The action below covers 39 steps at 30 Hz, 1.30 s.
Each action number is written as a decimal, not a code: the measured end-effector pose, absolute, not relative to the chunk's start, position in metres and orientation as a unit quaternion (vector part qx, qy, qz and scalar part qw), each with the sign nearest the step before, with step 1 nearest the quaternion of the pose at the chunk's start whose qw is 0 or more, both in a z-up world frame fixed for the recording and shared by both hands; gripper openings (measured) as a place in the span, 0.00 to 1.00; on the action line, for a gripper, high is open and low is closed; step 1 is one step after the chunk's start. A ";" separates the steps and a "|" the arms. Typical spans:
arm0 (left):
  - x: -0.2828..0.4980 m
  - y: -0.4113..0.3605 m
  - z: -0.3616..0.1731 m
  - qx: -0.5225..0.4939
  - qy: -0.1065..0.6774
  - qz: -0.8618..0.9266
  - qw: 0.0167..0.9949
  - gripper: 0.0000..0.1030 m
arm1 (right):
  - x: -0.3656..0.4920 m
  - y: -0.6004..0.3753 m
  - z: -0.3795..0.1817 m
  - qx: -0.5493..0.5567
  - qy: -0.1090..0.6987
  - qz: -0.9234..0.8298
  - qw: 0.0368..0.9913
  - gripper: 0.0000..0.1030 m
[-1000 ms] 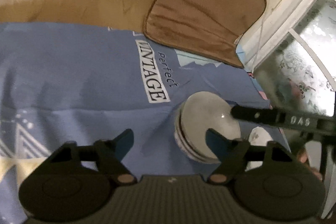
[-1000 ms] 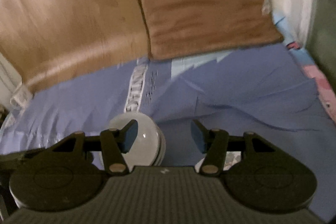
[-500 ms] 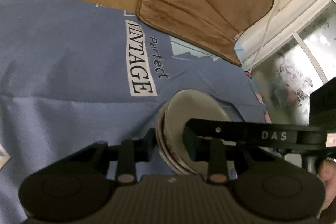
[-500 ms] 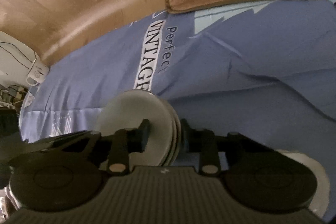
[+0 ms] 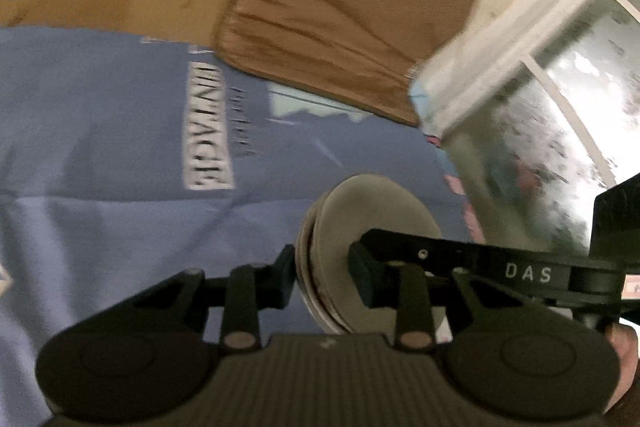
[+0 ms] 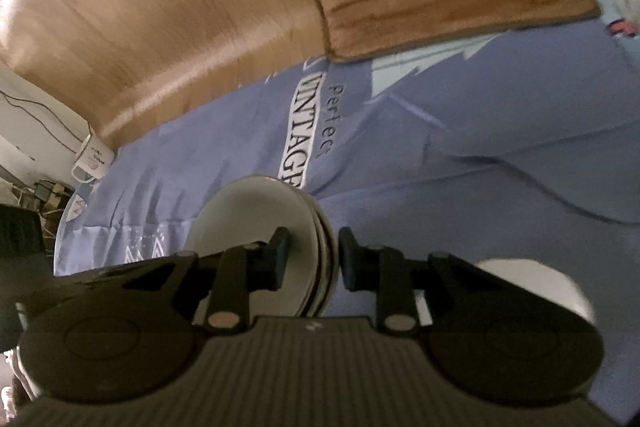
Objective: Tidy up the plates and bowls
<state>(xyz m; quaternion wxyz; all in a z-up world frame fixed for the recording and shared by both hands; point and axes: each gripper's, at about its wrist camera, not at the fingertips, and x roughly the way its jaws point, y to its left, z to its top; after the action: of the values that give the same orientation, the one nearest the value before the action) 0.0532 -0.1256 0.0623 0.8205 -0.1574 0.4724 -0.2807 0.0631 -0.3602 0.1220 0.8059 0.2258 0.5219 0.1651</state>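
We have the stack of plates on edge at lower centre, above the blue cloth — left gripper and right gripper jaws both narrowed onto it. Next, we judge: carry it level to its place.

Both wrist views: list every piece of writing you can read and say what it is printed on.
"DAS": white letters on the right gripper's black arm.
"Perfect": on the blue cloth.
"VINTAGE": white label on that cloth; last letter hidden in the right view, blurred in the left.
Mug print: too small to read.
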 end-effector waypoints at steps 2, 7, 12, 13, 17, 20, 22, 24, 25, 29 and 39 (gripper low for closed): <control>0.049 -0.144 0.065 -0.150 0.474 -0.298 0.815 0.28 | 0.053 -0.376 0.129 0.225 0.518 0.151 0.811 0.28; 0.038 -0.185 0.063 -0.129 0.488 -0.337 0.795 0.28 | 0.025 -0.411 0.134 0.223 0.516 0.113 0.819 0.28; 0.032 -0.215 0.050 -0.105 0.502 -0.348 0.785 0.29 | 0.007 -0.436 0.121 0.237 0.521 0.083 0.816 0.28; 0.032 -0.218 0.046 -0.099 0.504 -0.346 0.785 0.29 | 0.005 -0.439 0.117 0.243 0.522 0.079 0.814 0.28; 0.028 -0.222 0.039 -0.082 0.508 -0.344 0.786 0.37 | 0.001 -0.439 0.099 0.240 0.520 0.064 0.817 0.31; 0.024 -0.214 0.048 -0.081 0.489 -0.343 0.798 0.47 | -0.005 -0.438 0.105 0.218 0.501 0.051 0.836 0.36; 0.021 -0.205 0.058 -0.079 0.471 -0.339 0.811 0.49 | -0.009 -0.438 0.114 0.209 0.480 0.037 0.851 0.38; 0.016 -0.196 0.068 -0.077 0.453 -0.336 0.822 0.50 | -0.016 -0.442 0.122 0.206 0.462 0.031 0.862 0.38; 0.013 -0.192 0.072 -0.075 0.445 -0.334 0.828 0.52 | -0.020 -0.442 0.126 0.206 0.454 0.027 0.867 0.38; -0.003 -0.180 0.080 -0.045 0.408 -0.317 0.855 0.54 | -0.043 -0.439 0.140 0.196 0.423 0.017 0.884 0.38; -0.052 -0.157 0.065 0.068 0.339 -0.259 0.902 0.79 | -0.110 -0.402 0.130 0.185 0.410 0.018 0.893 0.50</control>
<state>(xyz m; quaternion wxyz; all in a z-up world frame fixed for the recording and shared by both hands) -0.0523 -0.1574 0.0650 0.9017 0.0679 0.3394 -0.2591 -0.1104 -0.4017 0.1299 0.8928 0.1849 0.4103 0.0179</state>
